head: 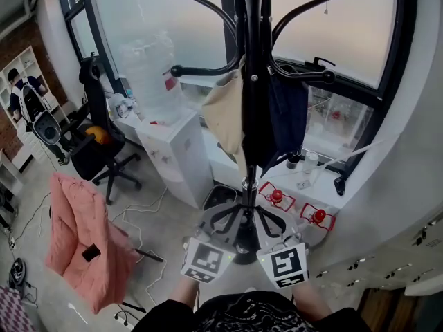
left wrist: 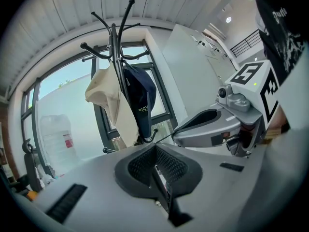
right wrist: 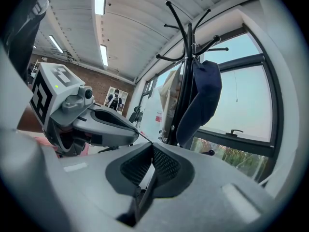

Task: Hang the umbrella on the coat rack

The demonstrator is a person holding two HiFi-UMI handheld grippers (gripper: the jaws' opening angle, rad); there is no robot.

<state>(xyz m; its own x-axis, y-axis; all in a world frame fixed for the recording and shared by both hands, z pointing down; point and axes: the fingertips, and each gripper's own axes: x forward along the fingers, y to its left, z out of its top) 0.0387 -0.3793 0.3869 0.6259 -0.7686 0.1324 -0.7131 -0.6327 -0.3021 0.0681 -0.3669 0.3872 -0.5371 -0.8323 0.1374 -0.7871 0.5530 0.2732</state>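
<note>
At bottom centre, left gripper (left wrist: 155, 148) and right gripper (right wrist: 151, 145) are sitting clenched, empty, best retreating straight, clear of the umbrella (head: 257, 116).

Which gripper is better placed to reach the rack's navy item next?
Right, probably: the right gripper is on the navy item's side of the coat rack; the left gripper is on the other side.

The coat rack (head: 228, 220) (left wrist: 114, 47) (right wrist: 189, 37) stood upright ahead of the fingers (left wrist: 145, 163) and rose well above them, black, with curved ball-tipped arms. The umbrella (head: 287, 109) (left wrist: 140, 98) (right wrist: 205, 88) (navy, loosely furled) hung from one arm beside the pole, tapering downward, well apart from the fingers.
</note>
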